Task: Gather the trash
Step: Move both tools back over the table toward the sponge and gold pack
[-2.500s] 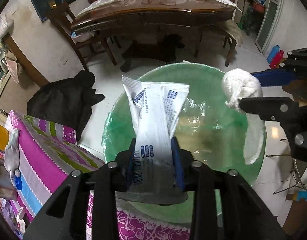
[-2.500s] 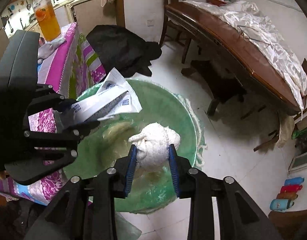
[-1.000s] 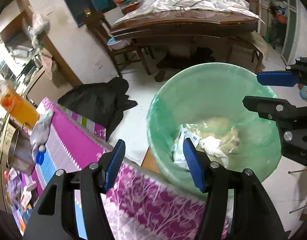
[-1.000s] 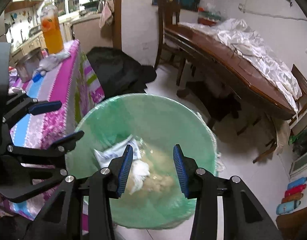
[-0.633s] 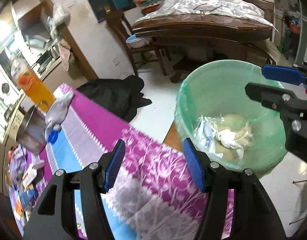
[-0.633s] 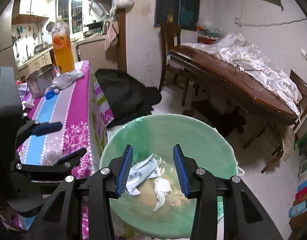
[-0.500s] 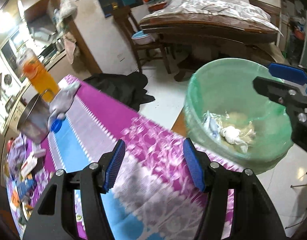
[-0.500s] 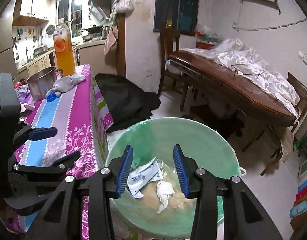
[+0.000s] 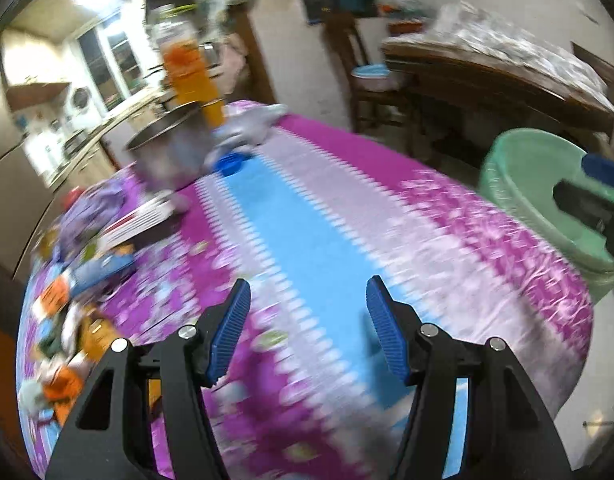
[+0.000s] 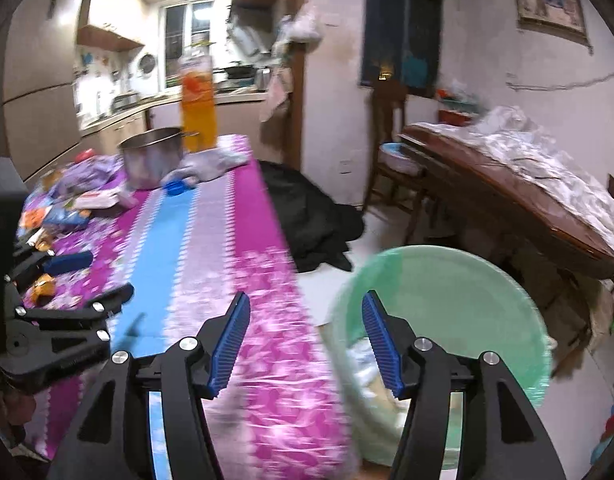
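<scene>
Trash wrappers (image 9: 87, 264), apparently, are lying blurred ahead-left of the empty, spread left gripper (image 9: 307, 320), risking a mistaken grab.

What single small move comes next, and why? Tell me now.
Probably carry the left claw on toward the litter of wrappers at the far left of the table. Both claws are open and hold nothing, the right claw over the table's edge beside the green-lined trash bin, and loose packets lie near the steel pot.
</scene>
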`<state>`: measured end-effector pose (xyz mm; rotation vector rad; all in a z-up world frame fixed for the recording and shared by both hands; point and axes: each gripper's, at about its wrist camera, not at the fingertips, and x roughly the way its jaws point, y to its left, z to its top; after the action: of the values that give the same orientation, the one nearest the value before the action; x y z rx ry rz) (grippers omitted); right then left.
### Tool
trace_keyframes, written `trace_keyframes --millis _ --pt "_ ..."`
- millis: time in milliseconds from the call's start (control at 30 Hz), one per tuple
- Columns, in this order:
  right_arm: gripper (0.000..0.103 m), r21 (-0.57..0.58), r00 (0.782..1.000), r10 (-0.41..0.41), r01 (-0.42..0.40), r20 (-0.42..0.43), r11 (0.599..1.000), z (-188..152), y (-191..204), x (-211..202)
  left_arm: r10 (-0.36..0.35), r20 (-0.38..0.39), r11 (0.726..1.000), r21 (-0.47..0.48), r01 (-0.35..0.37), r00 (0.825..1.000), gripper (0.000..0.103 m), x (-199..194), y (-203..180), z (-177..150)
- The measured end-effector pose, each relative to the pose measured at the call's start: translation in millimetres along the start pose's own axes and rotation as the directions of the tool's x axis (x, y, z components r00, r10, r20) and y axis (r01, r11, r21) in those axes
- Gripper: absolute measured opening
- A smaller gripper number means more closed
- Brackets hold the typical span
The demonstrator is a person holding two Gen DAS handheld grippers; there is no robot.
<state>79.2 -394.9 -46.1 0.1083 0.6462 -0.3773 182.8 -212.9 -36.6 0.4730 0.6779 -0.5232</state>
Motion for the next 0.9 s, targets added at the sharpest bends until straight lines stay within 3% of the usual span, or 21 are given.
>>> trace_keyframes --millis 300,433,567,700,767,833,900 --pt "0.059 -0.078 0.986 0.162 -0.165 -0.043 0.983 -2.9 75.1 13.7 0.175 0.02 0.974 -0.15 -0.171 0.984 0.061 -36.7 76.7 -44.8" --pt "0.062 -0.118 0.968 0.241 -0.248 -0.069 0.962 -3.3 108.6 18.3 0.276 0.023 0.931 -0.253 -0.262 0.961 0.062 -68.4 116.5 -76.1" --pt "0.064 -0.149 0.951 0.298 -0.308 -0.084 0.94 -3.9 136.3 18.6 0.389 0.024 0.868 -0.345 -0.358 0.921 0.077 -100.7 142.7 -110.0" --pt "0.065 -0.175 0.937 0.334 -0.347 -0.098 0.921 -3.4 153.2 19.3 0.446 -0.013 0.809 -0.422 -0.409 0.895 0.08 -109.6 160.4 -135.7" --pt "0.065 -0.187 0.929 0.354 -0.369 -0.111 0.91 -3.8 162.0 19.5 0.438 -0.055 0.798 -0.436 -0.416 0.898 0.08 -104.7 169.5 -144.5" --pt "0.065 -0.197 0.919 0.375 -0.392 -0.122 0.898 -3.1 170.2 20.2 0.413 -0.076 0.807 -0.431 -0.404 0.907 0.08 -94.4 172.4 -148.1" --pt "0.065 -0.199 0.908 0.397 -0.418 -0.137 0.886 -1.1 176.0 24.0 0.406 -0.048 0.825 -0.411 -0.389 0.912 0.08 -91.9 169.8 -150.1"
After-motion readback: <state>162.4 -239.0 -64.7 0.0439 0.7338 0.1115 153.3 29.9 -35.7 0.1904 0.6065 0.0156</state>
